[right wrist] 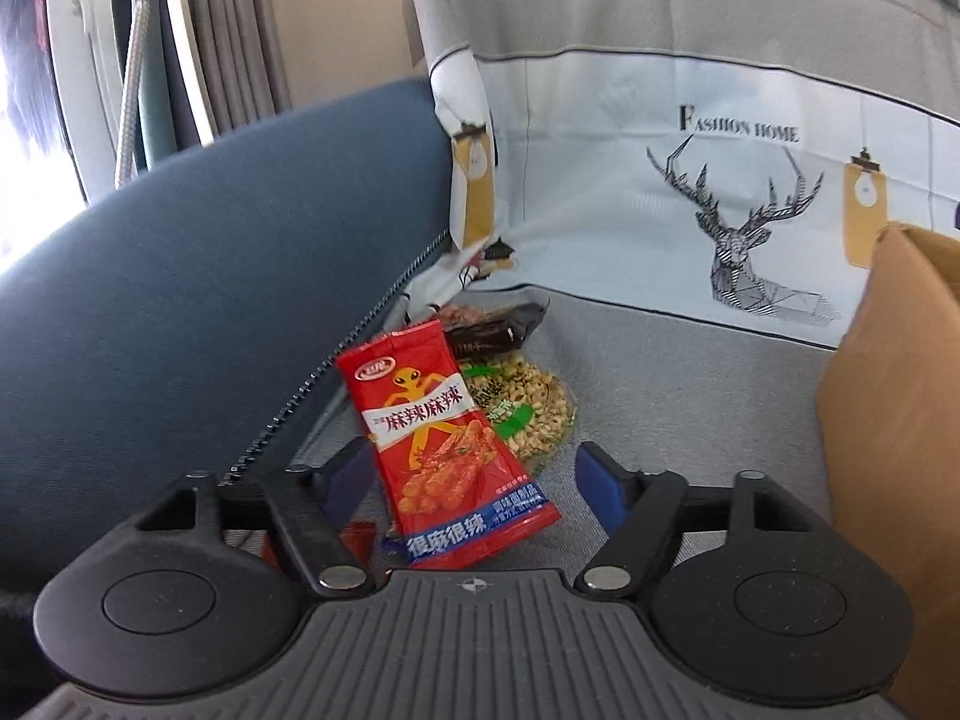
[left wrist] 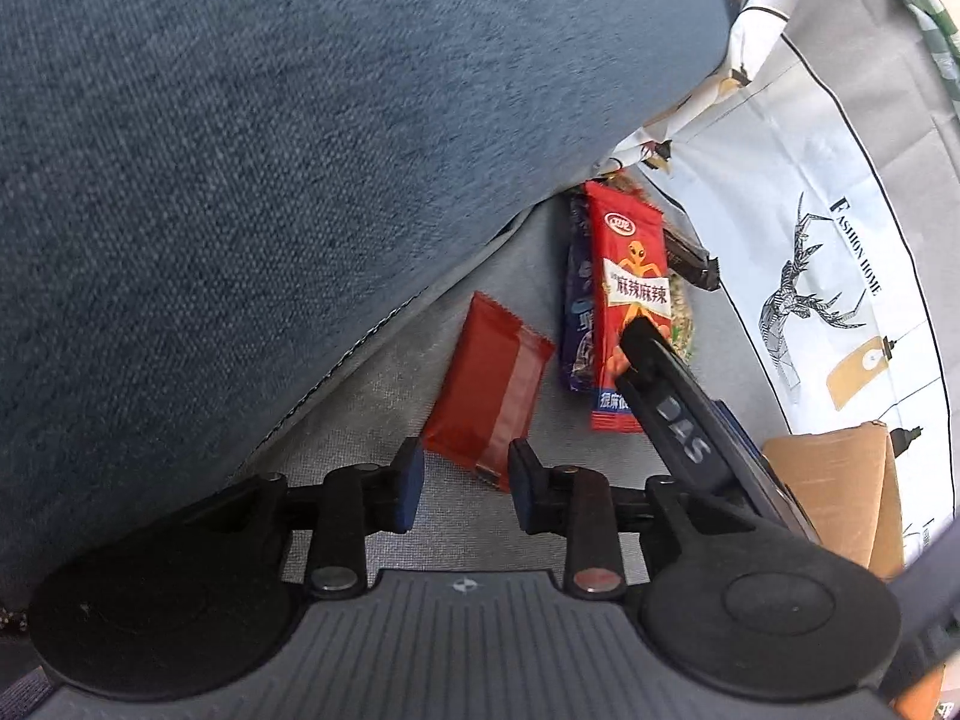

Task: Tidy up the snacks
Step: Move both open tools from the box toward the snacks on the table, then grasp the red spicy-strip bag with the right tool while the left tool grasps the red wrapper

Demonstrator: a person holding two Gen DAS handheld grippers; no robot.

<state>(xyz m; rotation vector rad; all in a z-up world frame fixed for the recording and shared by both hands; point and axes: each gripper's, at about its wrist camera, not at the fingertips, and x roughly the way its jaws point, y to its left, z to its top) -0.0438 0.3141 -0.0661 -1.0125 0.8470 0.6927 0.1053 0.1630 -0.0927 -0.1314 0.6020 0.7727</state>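
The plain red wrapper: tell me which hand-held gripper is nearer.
Left. The left hand-held gripper is open right at the plain red wrapper; the right hand-held gripper straddles the alien-print red packet beside it.

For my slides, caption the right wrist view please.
Open right hand-held gripper straddling a red snack packet on a grey sofa seat, other snacks behind.

"FASHION HOME" on deer-print cloth (right wrist: pixel 738 126); "麻辣麻辣" and "很麻很辣" on red snack packet (right wrist: pixel 444 438); "DAS" on right gripper (left wrist: pixel 639 339) body.
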